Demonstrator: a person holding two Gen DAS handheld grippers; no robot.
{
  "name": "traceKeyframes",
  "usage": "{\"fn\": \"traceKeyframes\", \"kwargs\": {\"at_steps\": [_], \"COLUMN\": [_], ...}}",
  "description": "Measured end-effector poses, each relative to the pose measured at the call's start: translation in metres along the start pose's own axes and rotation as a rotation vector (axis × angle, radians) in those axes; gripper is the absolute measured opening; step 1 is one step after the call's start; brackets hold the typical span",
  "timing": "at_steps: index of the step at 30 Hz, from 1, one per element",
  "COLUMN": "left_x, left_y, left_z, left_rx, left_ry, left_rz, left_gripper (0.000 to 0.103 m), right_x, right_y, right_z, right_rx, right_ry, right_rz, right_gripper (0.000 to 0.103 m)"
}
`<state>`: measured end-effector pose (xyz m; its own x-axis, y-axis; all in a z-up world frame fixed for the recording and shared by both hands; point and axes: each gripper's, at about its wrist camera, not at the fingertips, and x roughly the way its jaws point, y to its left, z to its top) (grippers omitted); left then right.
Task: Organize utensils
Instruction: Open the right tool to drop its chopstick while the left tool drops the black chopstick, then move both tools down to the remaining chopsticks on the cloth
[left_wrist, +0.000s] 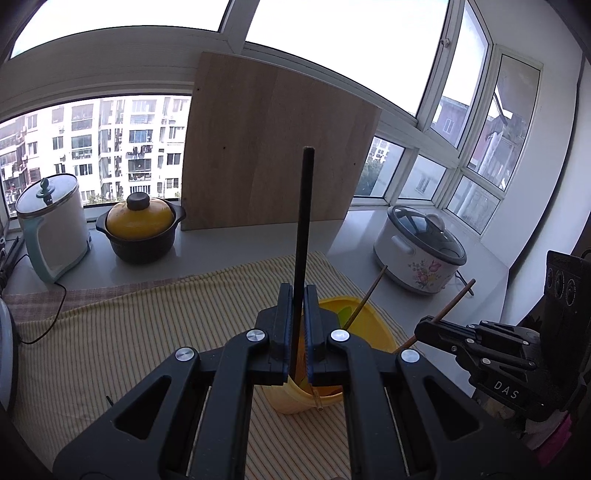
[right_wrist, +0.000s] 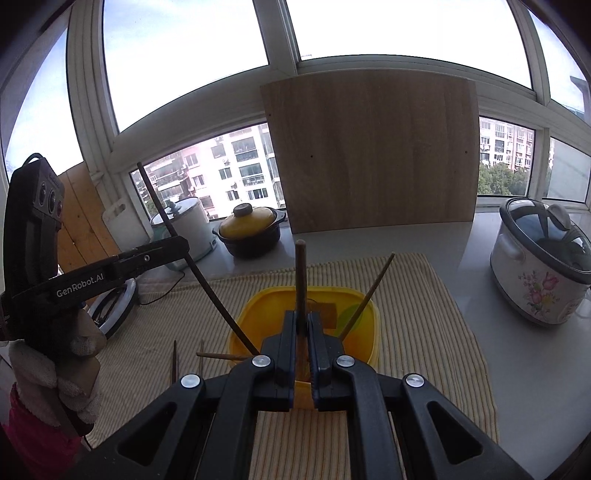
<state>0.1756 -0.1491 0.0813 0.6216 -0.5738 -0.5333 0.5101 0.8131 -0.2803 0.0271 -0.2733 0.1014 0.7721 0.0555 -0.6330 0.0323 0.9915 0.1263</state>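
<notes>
In the left wrist view my left gripper (left_wrist: 298, 291) is shut on a black chopstick (left_wrist: 304, 221) that stands upright above the yellow container (left_wrist: 373, 325). A thin brown chopstick (left_wrist: 365, 297) leans inside that container. To the right, my right gripper (left_wrist: 419, 326) pinches another brown chopstick (left_wrist: 454, 302). In the right wrist view my right gripper (right_wrist: 302, 317) is shut on that brown chopstick (right_wrist: 300, 273), upright over the yellow container (right_wrist: 375, 332). My left gripper (right_wrist: 184, 245) holds the dark chopstick (right_wrist: 207, 288), which slants down into the container. Loose chopsticks (right_wrist: 174, 360) lie on the cloth at the left.
A striped cloth (left_wrist: 147, 332) covers the counter under the container. A wooden board (left_wrist: 273, 147) leans on the window behind. A floral cooker (left_wrist: 417, 254) stands at the right, with a yellow-lidded pot (left_wrist: 140, 229) and a white kettle (left_wrist: 51, 225) at the left. A gloved hand (right_wrist: 55, 369) grips the left tool.
</notes>
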Motion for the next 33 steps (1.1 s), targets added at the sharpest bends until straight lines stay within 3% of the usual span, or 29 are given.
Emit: {"fn": "traceKeyframes", "kwargs": {"at_steps": [2, 6, 21, 23, 29, 33], "left_x": [-0.001, -0.006, -0.029, -0.034, -0.051, -0.060], "left_y": [-0.003, -0.005, 0.018, 0.027, 0.068, 0.101], "left_z": [-0.002, -0.006, -0.020, -0.025, -0.044, -0.064], "left_rx": [0.014, 0.028, 0.008, 0.000, -0.050, -0.112], "left_ry": [-0.001, -0.014, -0.031, -0.029, -0.005, 0.025], "left_rz": [0.007, 0.019, 0.085, 0.099, 0.172, 0.221], "left_gripper": [0.003, 0.027, 0.027, 0.027, 0.028, 0.037], "right_x": [0.002, 0.004, -0.007, -0.010, -0.016, -0.015], "right_y": [-0.001, -0.002, 0.009, 0.013, 0.038, 0.062], "right_z": [0.000, -0.003, -0.005, -0.006, -0.012, -0.019], "right_rx": [0.001, 0.003, 0.002, -0.003, -0.054, -0.111], "right_ry": [0.008, 0.013, -0.014, -0.025, -0.032, -0.030], "right_rz": [-0.003, -0.015, -0.021, -0.010, 0.044, 0.097], "right_gripper": [0.005, 0.022, 0.036, 0.044, 0.045, 0.051]}}
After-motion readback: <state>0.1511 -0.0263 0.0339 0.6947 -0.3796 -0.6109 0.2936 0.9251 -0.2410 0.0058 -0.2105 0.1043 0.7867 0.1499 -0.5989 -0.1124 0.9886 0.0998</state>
